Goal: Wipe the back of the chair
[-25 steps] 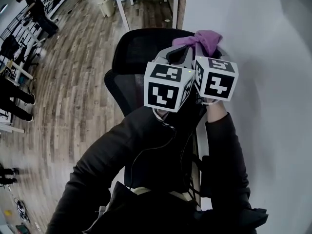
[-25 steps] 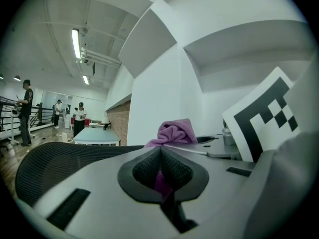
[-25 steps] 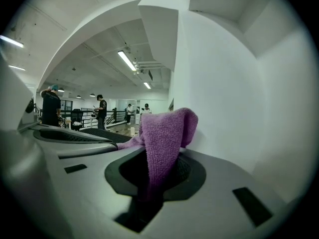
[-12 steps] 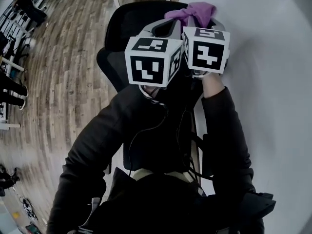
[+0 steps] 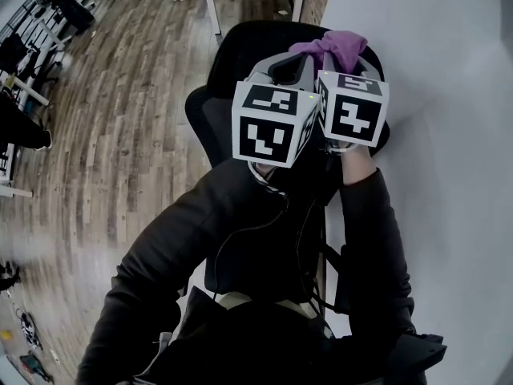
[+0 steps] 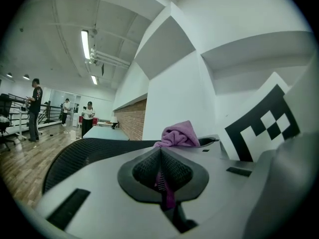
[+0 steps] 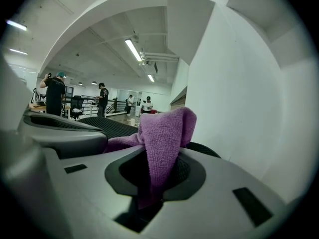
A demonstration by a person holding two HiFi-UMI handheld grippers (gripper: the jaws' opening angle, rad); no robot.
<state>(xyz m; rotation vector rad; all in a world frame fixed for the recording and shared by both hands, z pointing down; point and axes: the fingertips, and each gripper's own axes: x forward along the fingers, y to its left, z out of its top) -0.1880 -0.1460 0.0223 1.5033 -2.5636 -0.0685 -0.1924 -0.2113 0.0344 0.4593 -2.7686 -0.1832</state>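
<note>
The right gripper [image 7: 155,176] is clenched on the purple cloth [image 7: 164,131]; the left gripper [image 6: 163,178], touching it on the left, pinches only a thin corner. The cloth bunches just beyond both, above the top edge of the black chair back [image 5: 228,66], which runs left-right under the 2 grippers.

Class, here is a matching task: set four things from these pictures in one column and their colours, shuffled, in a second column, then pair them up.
Things:
1. cloth
2. chair back
3. wall
4. floor

Colours:
A. white
B. brown wood
C. purple
D. black

Pairs: 1-C, 2-D, 3-A, 4-B
</note>
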